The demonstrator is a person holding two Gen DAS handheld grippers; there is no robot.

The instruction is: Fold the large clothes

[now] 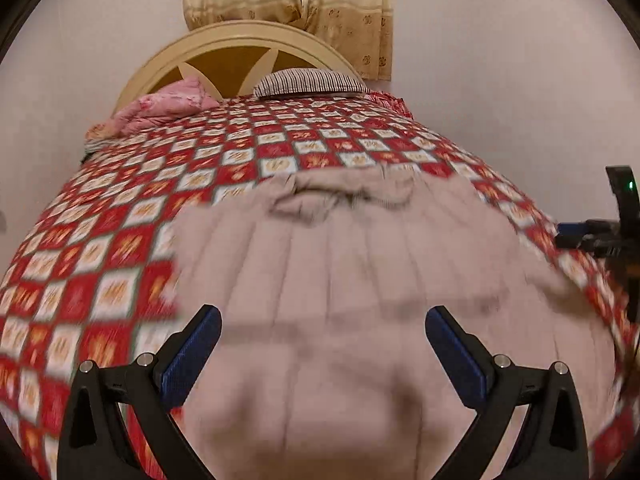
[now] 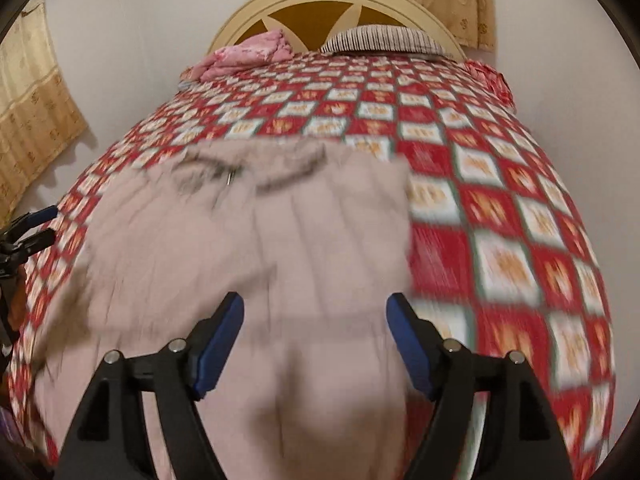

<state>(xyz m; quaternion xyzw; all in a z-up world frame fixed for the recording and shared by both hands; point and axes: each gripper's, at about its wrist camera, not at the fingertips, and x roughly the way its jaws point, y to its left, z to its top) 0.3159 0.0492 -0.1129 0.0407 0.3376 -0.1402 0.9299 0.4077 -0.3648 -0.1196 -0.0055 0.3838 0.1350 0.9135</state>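
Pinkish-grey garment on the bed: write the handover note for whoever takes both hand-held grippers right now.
Left hand-held gripper: open, holding nothing, over the near part of the pinkish-grey garment.
Right hand-held gripper: open, empty, over the garment's right near part.
Garment lies spread fairly flat on the red checked bedspread, collar end bunched toward the headboard.
Done: laid out. Left: no fold is visible yet; both frames are motion-blurred.

L tool (image 1: 323,344) open above beige garment (image 1: 340,272) spread on checkered bedspread (image 1: 120,240); R tool (image 1: 600,236) at edge.
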